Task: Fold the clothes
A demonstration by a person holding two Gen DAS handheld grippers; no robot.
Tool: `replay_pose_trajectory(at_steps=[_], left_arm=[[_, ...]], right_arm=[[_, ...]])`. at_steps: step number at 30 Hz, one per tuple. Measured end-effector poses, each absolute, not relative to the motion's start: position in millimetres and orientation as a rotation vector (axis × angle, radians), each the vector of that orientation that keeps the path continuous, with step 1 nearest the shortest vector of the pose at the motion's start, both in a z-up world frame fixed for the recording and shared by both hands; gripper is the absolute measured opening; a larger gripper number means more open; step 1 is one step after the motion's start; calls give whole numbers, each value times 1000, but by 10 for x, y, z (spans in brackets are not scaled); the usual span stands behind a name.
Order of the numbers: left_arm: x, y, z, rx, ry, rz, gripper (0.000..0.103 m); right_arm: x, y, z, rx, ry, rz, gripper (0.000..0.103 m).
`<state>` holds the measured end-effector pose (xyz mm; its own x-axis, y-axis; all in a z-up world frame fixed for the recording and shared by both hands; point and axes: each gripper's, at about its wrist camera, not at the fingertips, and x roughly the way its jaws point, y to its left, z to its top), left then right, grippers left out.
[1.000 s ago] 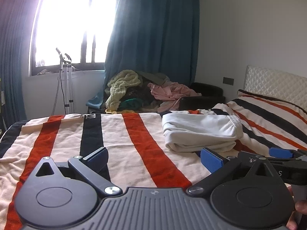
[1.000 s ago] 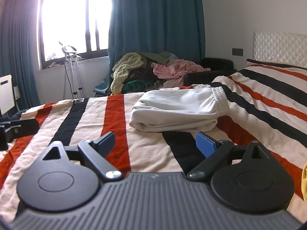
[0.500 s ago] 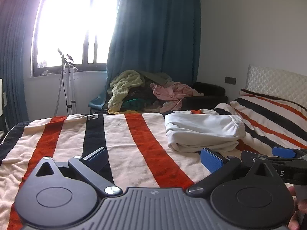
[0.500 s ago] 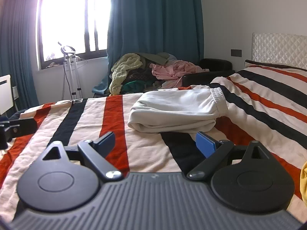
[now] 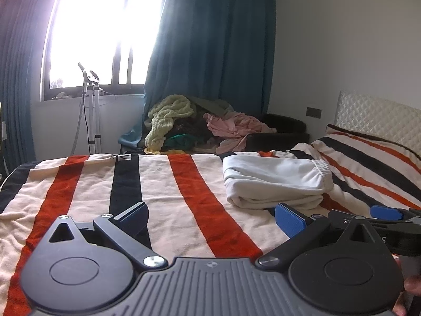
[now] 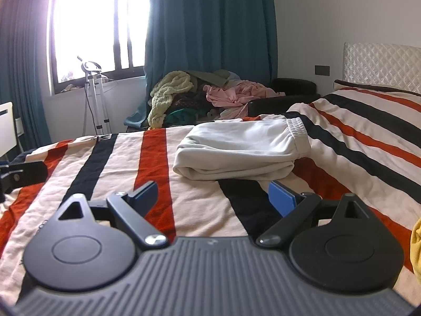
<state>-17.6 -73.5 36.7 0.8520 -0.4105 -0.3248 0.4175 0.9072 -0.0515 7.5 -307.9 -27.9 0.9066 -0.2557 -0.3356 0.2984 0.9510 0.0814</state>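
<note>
A white garment (image 5: 273,181) (image 6: 242,147) lies folded in a neat stack on the striped bed cover, its elastic waistband at the right end. My left gripper (image 5: 211,217) hovers open over the bed, short of and left of the stack, nothing between its blue pads. My right gripper (image 6: 214,194) is open too, just in front of the stack's near edge and holding nothing. The right gripper (image 5: 386,214) also shows at the right edge of the left wrist view.
The bed cover (image 5: 184,192) has red, black and cream stripes. A heap of unfolded clothes (image 6: 200,94) sits beyond the bed's far edge by the blue curtain. A yellow cloth (image 6: 415,247) peeks in at the right. A metal stand (image 5: 90,110) is under the window.
</note>
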Motion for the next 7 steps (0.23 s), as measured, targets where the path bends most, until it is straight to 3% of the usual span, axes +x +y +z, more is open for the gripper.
replay_pose_trajectory(at_steps=[7], left_arm=[[-185, -702, 376, 12, 333, -436, 103]], right_arm=[[75, -3087, -279, 137, 330, -289, 92]])
